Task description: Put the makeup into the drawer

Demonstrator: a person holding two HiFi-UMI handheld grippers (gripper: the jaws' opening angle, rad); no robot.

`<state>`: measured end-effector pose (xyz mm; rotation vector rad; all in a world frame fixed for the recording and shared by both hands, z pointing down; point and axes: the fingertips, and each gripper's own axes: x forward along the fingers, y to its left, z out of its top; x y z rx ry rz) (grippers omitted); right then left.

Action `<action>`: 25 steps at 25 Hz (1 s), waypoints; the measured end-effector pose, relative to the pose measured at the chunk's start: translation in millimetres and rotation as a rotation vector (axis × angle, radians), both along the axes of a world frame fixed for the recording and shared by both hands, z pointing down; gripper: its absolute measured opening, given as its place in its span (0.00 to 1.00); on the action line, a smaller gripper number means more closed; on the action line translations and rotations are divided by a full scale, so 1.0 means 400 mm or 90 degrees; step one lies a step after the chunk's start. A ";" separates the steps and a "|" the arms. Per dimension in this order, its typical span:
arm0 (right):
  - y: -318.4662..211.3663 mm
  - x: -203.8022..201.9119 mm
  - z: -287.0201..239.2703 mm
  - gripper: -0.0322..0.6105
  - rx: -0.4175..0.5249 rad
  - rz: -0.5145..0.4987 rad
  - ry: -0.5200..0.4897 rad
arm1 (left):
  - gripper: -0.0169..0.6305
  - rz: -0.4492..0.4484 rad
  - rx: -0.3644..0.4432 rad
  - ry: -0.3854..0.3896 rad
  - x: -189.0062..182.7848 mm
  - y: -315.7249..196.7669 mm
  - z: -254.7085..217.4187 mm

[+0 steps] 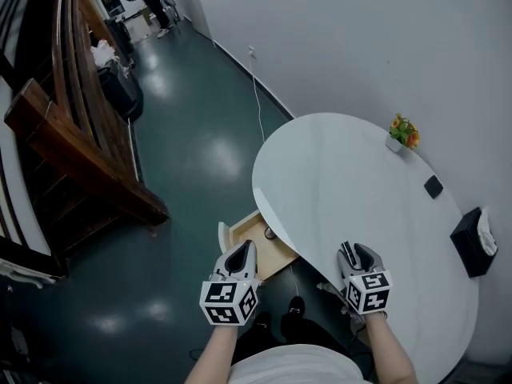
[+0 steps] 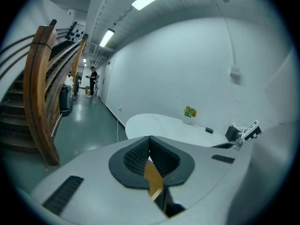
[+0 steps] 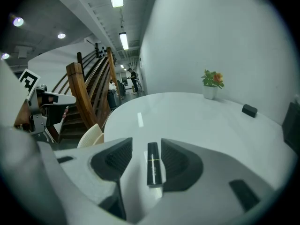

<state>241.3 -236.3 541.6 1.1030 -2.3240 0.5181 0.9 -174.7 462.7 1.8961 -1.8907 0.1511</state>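
In the right gripper view a black lipstick tube (image 3: 153, 165) with a thin gold band lies on the white table (image 3: 197, 118) between my right gripper's (image 3: 146, 143) jaws. They stand open, and the tube is close to the right pad. In the head view my right gripper (image 1: 356, 254) hovers at the table's near edge. An open wooden drawer (image 1: 250, 234) sticks out under the table's left edge, with a small dark round thing (image 1: 270, 233) in it. My left gripper (image 1: 242, 250) is over the drawer's front. Its jaws (image 2: 150, 138) meet at the tips, empty.
On the far side of the table (image 1: 336, 190) stand a small flower pot (image 1: 404, 132), a flat black object (image 1: 434, 186) and a black tissue box (image 1: 474, 242). A wooden staircase (image 1: 72, 142) rises at left. A cable (image 1: 260, 106) runs across the dark green floor.
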 end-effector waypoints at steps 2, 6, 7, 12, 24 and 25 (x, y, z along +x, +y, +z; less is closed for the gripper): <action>0.000 -0.001 0.012 0.32 -0.007 -0.002 0.005 | 0.03 -0.009 -0.005 0.000 -0.009 0.011 0.005; -0.004 -0.001 0.031 0.32 -0.021 -0.004 0.012 | 0.03 -0.027 -0.013 0.000 -0.022 0.027 0.020; -0.005 -0.001 0.036 0.32 -0.024 -0.004 0.014 | 0.03 -0.031 -0.014 0.000 -0.025 0.030 0.023; -0.002 0.001 0.048 0.32 -0.041 -0.013 0.035 | 0.03 -0.044 -0.016 0.006 -0.038 0.041 0.030; 0.002 0.013 0.070 0.32 -0.060 -0.004 0.071 | 0.03 -0.050 -0.017 0.019 -0.054 0.047 0.045; 0.001 0.015 0.071 0.32 -0.064 0.001 0.071 | 0.03 -0.050 -0.017 0.020 -0.055 0.047 0.047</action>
